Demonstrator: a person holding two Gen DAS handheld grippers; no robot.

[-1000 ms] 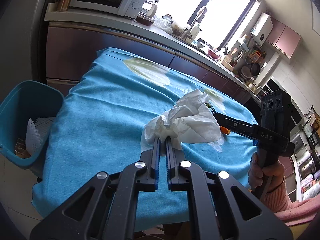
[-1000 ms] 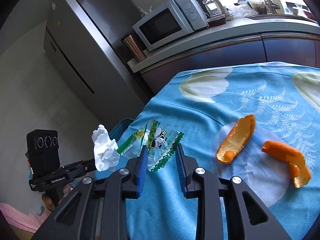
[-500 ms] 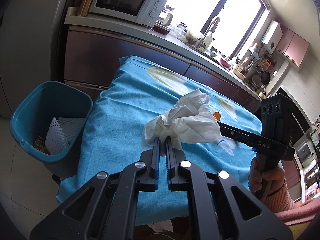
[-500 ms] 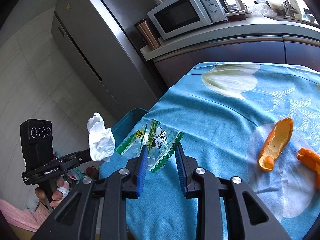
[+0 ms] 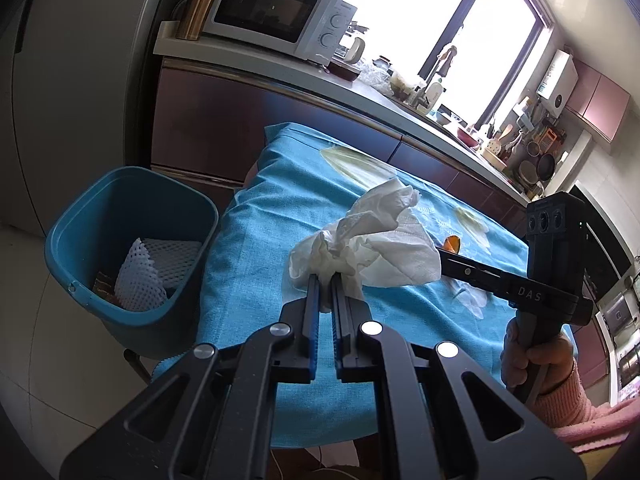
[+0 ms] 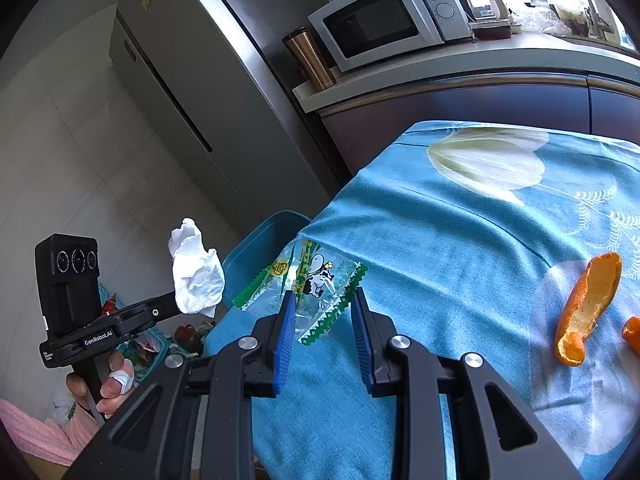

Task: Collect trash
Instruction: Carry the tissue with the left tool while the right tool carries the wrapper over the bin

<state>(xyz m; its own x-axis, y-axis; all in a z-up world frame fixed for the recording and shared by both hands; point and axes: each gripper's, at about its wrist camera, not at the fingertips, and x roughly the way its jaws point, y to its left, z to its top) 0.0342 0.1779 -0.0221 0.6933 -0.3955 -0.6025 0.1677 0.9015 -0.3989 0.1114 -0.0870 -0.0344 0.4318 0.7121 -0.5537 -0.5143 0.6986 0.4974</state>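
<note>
At the left gripper (image 5: 326, 284): jaws pinched together on a crumpled white tissue (image 5: 368, 244), which stands up off the fingertips above the near edge of the table.
Right gripper (image 6: 323, 300): jaws partly apart, with a clear snack wrapper (image 6: 308, 284) edged in green zigzag and printed with a cartoon figure between them; whether the pads press on it, I cannot tell.
Hands: a hand (image 5: 532, 360) in a pink sleeve grips the right tool's handle; the other hand (image 6: 102, 384), one finger bandaged, grips the left tool's handle.
Tablecloth (image 6: 460, 248): blue with white tulip prints, draped over the table's edges.
Orange peel (image 6: 586, 308): a long curled strip lying on the cloth to the right of the wrapper, well apart from it; a second piece (image 6: 632, 334) just beside it at the frame's edge.
Trash bin (image 5: 132, 240): blue, on the floor just beside the table's left end, holding white foam fruit netting (image 5: 138, 276).
Counter behind: a microwave (image 5: 276, 12) with a copper-coloured tumbler (image 5: 200, 4) beside it, and a steel fridge (image 6: 208, 92) to their left.
</note>
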